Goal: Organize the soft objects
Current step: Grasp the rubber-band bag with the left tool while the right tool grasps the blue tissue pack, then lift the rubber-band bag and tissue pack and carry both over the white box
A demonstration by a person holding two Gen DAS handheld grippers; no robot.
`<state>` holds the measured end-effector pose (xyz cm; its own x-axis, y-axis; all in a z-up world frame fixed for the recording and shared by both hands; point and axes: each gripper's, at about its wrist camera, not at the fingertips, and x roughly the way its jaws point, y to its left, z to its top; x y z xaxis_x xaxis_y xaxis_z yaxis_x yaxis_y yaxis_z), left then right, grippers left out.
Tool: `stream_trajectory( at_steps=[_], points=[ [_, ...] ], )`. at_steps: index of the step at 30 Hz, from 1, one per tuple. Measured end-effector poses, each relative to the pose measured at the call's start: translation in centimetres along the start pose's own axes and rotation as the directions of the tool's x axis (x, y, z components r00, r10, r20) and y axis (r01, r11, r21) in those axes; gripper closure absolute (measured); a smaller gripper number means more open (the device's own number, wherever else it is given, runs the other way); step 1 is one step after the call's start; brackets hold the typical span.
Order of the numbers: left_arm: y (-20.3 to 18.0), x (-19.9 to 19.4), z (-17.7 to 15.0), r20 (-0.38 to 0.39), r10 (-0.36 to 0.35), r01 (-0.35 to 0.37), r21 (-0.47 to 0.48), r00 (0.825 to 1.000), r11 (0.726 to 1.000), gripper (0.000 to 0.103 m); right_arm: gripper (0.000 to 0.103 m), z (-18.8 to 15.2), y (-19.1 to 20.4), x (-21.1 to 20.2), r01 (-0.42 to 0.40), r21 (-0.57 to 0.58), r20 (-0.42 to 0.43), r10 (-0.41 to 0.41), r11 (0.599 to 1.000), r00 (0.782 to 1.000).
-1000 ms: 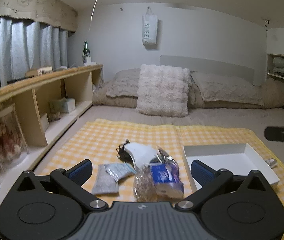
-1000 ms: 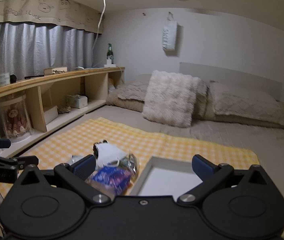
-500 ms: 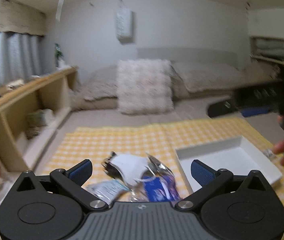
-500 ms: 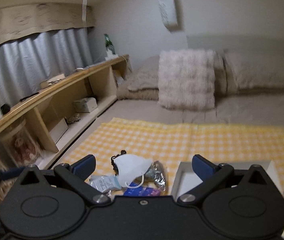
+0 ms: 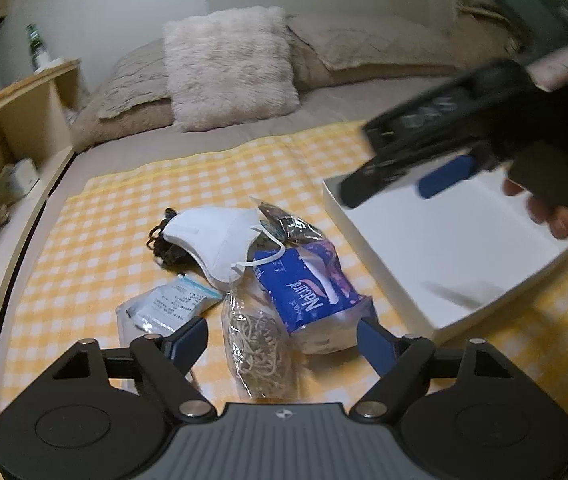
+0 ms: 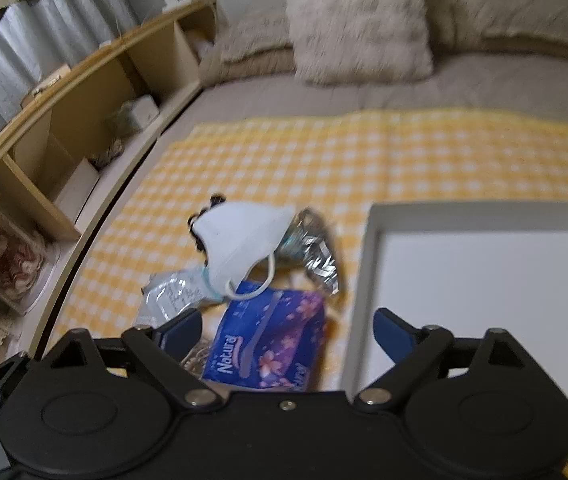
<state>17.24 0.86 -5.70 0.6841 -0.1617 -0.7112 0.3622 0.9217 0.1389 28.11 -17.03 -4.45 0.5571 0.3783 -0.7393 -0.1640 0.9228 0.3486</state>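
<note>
A pile of soft items lies on the yellow checked cloth [image 5: 131, 200]: a white face mask [image 5: 211, 236] [image 6: 239, 240], a blue tissue pack [image 5: 304, 280] [image 6: 267, 340], a clear bag of stringy stuff [image 5: 257, 344], a silver packet [image 5: 163, 308] [image 6: 171, 292] and a shiny foil bag [image 5: 288, 224] [image 6: 312, 252]. A white tray [image 5: 444, 248] [image 6: 484, 280] sits to their right. My left gripper [image 5: 281, 340] hovers over the clear bag, jaws closing, pads touching nothing. My right gripper [image 6: 288, 328] hangs above the tissue pack, jaws also closing without contact.
A black hair tie [image 5: 163, 240] peeks from under the mask. In the left wrist view the right gripper's body [image 5: 424, 136] and a hand [image 5: 560, 216] hang over the tray. A fluffy pillow [image 5: 227, 64] and a wooden shelf [image 6: 83, 80] border the bed.
Both grippers have come down and tipped toward the pile, which now looks larger. The right gripper has swung in over the tray. Both pairs of jaws have narrowed a little.
</note>
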Motion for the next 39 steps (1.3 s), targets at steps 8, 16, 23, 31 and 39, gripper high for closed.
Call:
stream_trajectory(
  at_steps=[8, 16, 23, 31, 39],
  points=[
    [-0.5, 4.4, -0.2, -0.060, 0.038, -0.026, 0.187, 0.998, 0.982, 0.024, 0.031, 0.0, 0.5, 6.3, -0.063, 0.063, -0.164, 0.073, 0.996, 0.984],
    [0.9, 6.5, -0.6, -0.134, 0.001, 0.019, 0.151, 0.991, 0.988, 0.028, 0.045, -0.3, 2.5, 9.9, -0.081, -0.020, -0.250, 0.073, 0.997, 0.966],
    [1.7, 7.7, -0.3, -0.195, -0.015, 0.028, 0.067, 0.981, 0.997, 0.067, 0.072, -0.8, 2.4, 11.2, -0.092, -0.023, -0.314, 0.080, 0.995, 0.946],
    [2.5, 7.2, -0.1, -0.215, -0.025, 0.018, -0.034, 0.976, 0.999, 0.079, 0.103, -0.9, 3.2, 9.5, -0.126, -0.123, -0.280, 0.088, 0.984, 0.956],
    [3.5, 4.7, 0.6, -0.133, 0.017, -0.029, -0.090, 0.991, 0.996, 0.080, 0.103, -0.7, 2.9, 7.0, -0.121, -0.145, -0.210, 0.089, 0.982, 0.974]
  ],
)
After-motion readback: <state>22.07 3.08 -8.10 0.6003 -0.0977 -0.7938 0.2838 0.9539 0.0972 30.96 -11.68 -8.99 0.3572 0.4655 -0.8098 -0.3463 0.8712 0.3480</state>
